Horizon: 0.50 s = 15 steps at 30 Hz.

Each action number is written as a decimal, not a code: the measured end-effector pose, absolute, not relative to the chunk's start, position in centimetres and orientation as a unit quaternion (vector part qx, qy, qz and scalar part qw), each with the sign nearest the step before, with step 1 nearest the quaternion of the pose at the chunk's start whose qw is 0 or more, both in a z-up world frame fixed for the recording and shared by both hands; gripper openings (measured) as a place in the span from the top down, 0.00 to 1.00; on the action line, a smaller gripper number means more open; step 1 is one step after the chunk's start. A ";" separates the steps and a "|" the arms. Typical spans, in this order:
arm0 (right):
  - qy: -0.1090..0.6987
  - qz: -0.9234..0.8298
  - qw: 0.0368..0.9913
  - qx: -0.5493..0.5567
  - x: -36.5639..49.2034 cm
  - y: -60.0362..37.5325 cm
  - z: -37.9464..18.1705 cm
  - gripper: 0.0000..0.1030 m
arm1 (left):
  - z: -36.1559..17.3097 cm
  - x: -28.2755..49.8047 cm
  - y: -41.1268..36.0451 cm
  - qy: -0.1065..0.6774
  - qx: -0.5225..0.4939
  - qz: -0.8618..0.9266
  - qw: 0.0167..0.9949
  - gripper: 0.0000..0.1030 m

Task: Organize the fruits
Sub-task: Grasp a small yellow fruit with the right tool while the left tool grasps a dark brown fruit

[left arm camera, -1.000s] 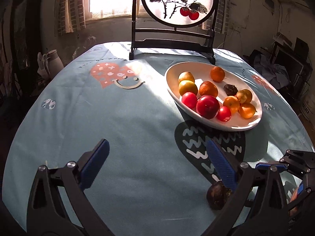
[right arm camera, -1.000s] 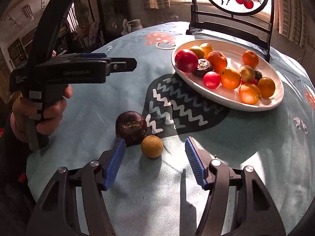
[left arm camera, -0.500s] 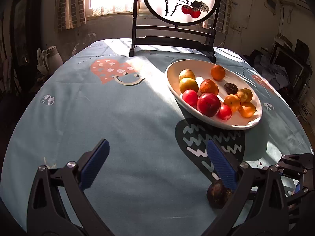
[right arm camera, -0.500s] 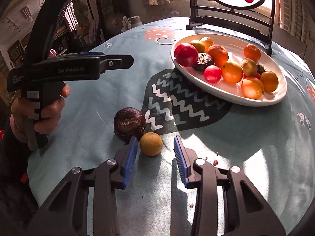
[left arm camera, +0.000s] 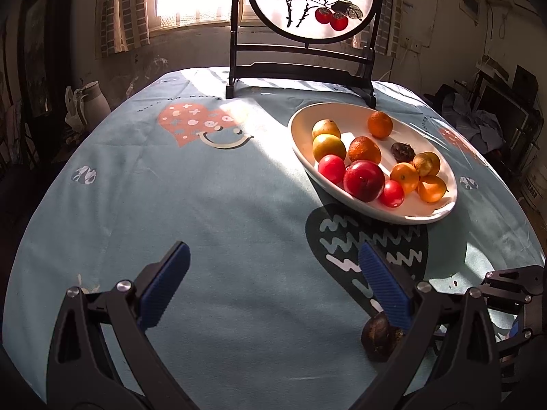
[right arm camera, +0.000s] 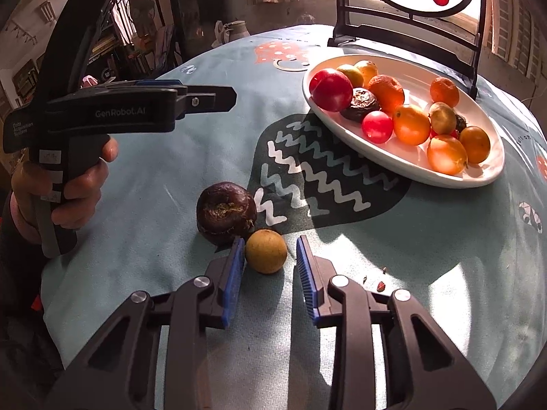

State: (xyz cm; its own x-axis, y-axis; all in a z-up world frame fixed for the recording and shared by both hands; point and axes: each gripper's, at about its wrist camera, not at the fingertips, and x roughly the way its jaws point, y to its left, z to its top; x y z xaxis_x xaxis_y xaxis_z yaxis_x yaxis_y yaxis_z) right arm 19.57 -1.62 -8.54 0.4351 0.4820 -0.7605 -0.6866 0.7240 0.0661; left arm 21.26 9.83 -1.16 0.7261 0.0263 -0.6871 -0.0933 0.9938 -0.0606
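Note:
A small yellow-brown round fruit (right arm camera: 266, 251) lies on the blue tablecloth, touching a larger dark wrinkled fruit (right arm camera: 225, 212) to its left. My right gripper (right arm camera: 270, 241) straddles the yellow fruit and its jaws are closing. The left pad is almost on the fruit, and a thin gap still shows at the right pad. A white oval plate (right arm camera: 393, 159) farther right holds several red, orange and yellow fruits. My left gripper (left arm camera: 273, 256) hovers open over bare cloth with nothing between its fingers. The dark fruit (left arm camera: 379, 336) sits just behind its right finger.
A round painted screen on a black stand (left arm camera: 301, 71) rises at the table's far edge behind the plate (left arm camera: 410, 217). A pale jug (left arm camera: 92, 102) stands beyond the table on the left. Small crumbs (right arm camera: 379, 285) lie beside my right finger. A hand (right arm camera: 78, 188) holds the left gripper.
The right gripper's jaws have narrowed from wide apart to close on both sides of the small yellow fruit. The left gripper has stayed open and still.

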 end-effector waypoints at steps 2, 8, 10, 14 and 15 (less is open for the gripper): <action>0.401 0.350 0.836 -0.129 19.6 -1.6 -8.5 0.72 | -1.1 21.2 9.7 0.368 -0.043 0.033 0.928 0.02; 0.396 0.348 0.840 -0.126 19.5 -1.8 -8.3 0.74 | -1.1 21.2 9.7 0.368 -0.040 0.033 0.928 0.02; 0.392 0.346 0.844 -0.121 19.4 -2.1 -8.1 0.74 | -1.1 21.2 9.6 0.369 -0.041 0.032 0.928 0.02; 0.386 0.335 0.853 -0.105 19.5 -2.9 -7.7 0.74 | -1.1 21.0 9.1 0.376 -0.041 -0.004 0.926 0.02; 0.385 0.330 0.856 -0.098 19.6 -3.2 -7.6 0.74 | -1.1 20.8 8.8 0.379 -0.039 -0.024 0.924 0.02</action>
State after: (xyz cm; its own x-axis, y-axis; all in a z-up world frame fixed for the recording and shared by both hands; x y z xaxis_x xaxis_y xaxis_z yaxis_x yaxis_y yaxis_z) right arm 19.56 -3.23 -7.57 0.4859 0.4907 -0.7233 -0.6412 0.7625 0.0865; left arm 20.81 8.78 -1.10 0.7117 -0.0747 -0.6985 0.0152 0.9957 -0.0910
